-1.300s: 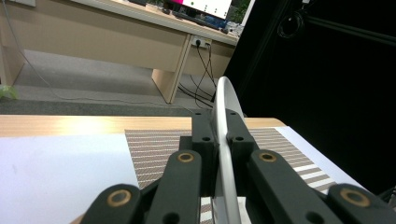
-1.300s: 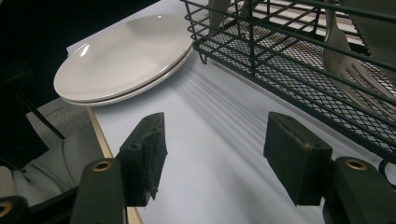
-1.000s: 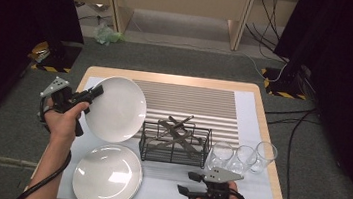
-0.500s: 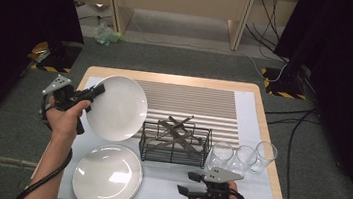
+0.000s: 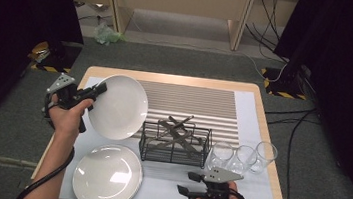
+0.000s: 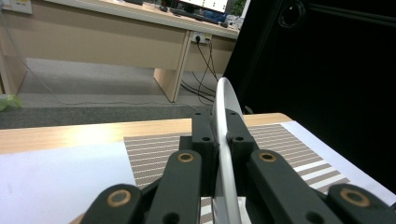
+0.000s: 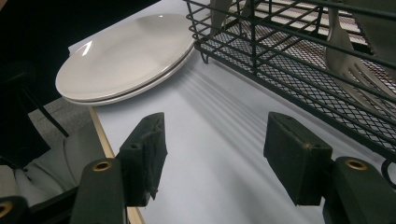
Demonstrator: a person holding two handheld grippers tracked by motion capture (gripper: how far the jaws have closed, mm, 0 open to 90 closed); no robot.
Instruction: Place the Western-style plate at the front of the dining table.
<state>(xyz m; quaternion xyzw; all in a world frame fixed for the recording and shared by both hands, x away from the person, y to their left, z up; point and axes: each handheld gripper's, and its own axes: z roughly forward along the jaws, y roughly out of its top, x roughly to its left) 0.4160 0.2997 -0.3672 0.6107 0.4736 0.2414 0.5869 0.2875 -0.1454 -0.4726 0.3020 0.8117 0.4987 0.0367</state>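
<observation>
My left gripper (image 5: 99, 89) is shut on the rim of a white plate (image 5: 118, 107), which it holds tilted above the left part of the table. In the left gripper view the plate's edge (image 6: 225, 98) rises between the closed jaws of that gripper (image 6: 218, 122). A stack of two white plates (image 5: 107, 176) lies at the front left, also seen in the right gripper view (image 7: 123, 53). My right gripper (image 5: 186, 182) rests near the front edge, pointing left. It is open (image 7: 215, 156) with only the pale sheet between its jaws.
A black wire basket (image 5: 175, 142) with utensils stands mid-table, close to the right gripper's jaws (image 7: 299, 60). Three clear glasses (image 5: 241, 157) stand to its right. A striped mat (image 5: 189, 101) covers the back of the wooden table (image 5: 177, 78). Cables run over the floor.
</observation>
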